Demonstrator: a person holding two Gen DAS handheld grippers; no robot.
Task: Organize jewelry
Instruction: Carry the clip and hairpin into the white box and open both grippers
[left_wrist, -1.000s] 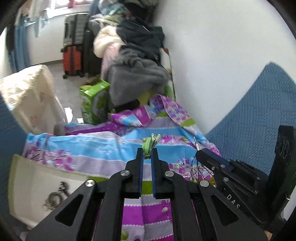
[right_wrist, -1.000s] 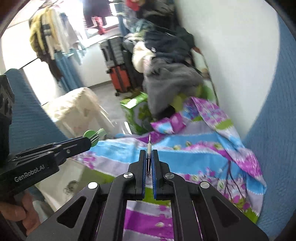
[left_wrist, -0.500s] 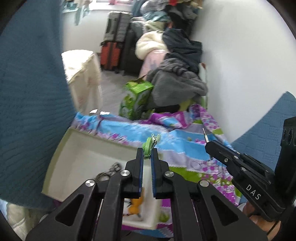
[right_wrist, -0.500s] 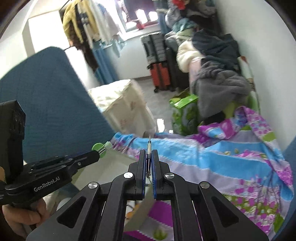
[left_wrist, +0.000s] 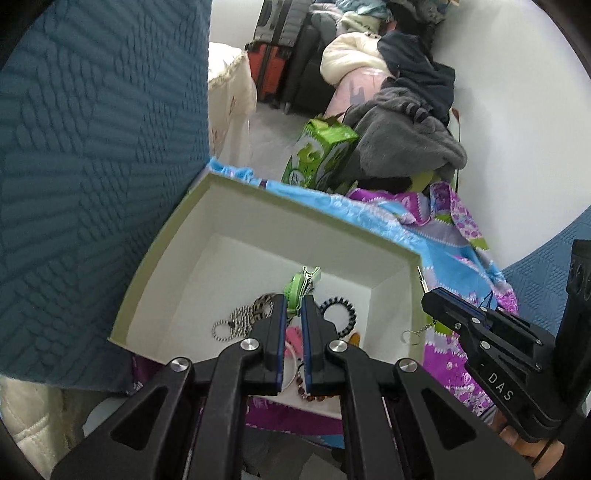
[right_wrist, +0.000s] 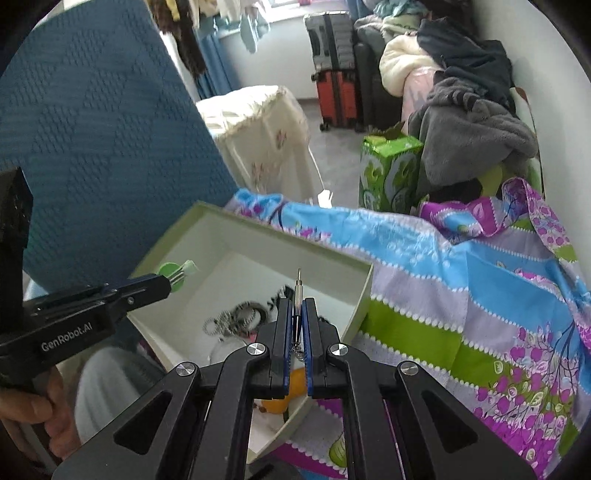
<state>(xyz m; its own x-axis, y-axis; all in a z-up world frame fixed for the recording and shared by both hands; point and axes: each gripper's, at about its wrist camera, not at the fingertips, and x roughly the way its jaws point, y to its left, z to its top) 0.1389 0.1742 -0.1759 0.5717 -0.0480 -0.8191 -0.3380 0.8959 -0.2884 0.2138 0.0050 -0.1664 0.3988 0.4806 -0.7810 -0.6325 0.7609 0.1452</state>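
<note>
left gripper (left_wrist: 292, 306) pinches a green clip (left_wrist: 301, 286) right above the open box (left_wrist: 258, 206), which lies below at 6 o'clock. right gripper (right_wrist: 294, 314), at the box's 3 o'clock rim, clamps a thin metal pin (right_wrist: 297, 291) pointing to 12.

My left gripper (left_wrist: 292, 317) and right gripper (right_wrist: 297, 319) are matte black, with blue-lined fingers (right_wrist: 283, 343) and round silver screws. White "GenRobot.AI" lettering marks one body, "DAS" the other. Behind, bare skin, probably my thumb (right_wrist: 55, 417).
</note>
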